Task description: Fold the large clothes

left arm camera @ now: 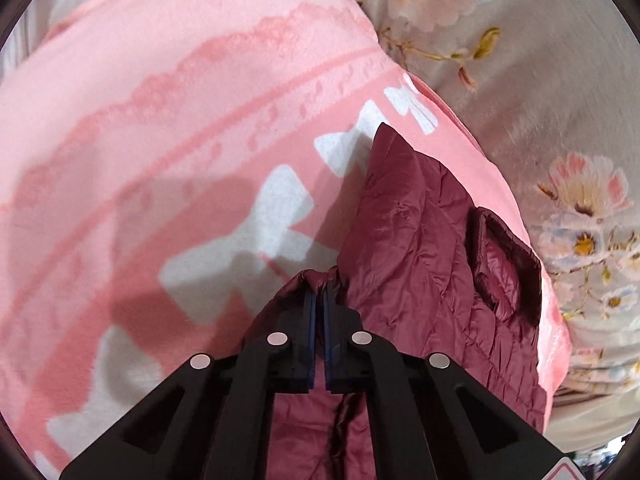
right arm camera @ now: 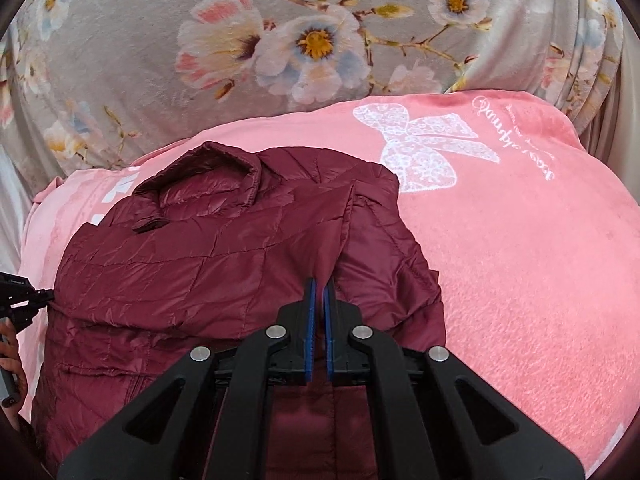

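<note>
A maroon quilted puffer jacket (right arm camera: 192,264) lies on a pink blanket (right arm camera: 520,260), its collar (right arm camera: 208,184) towards the far left. My right gripper (right arm camera: 320,286) is shut on a pinched fold of the jacket near its right side. In the left wrist view my left gripper (left arm camera: 320,288) is shut on a bunched edge of the same jacket (left arm camera: 420,248), with a dark cuff or pocket opening (left arm camera: 504,264) to the right. The left gripper also shows at the left edge of the right wrist view (right arm camera: 24,296), at the jacket's left edge.
The pink blanket (left arm camera: 140,140) has white bow prints (right arm camera: 424,148) and lies over a grey floral blanket (right arm camera: 200,52), which rises behind and to the right (left arm camera: 540,80). A hand (right arm camera: 8,356) holds the left gripper at the left edge.
</note>
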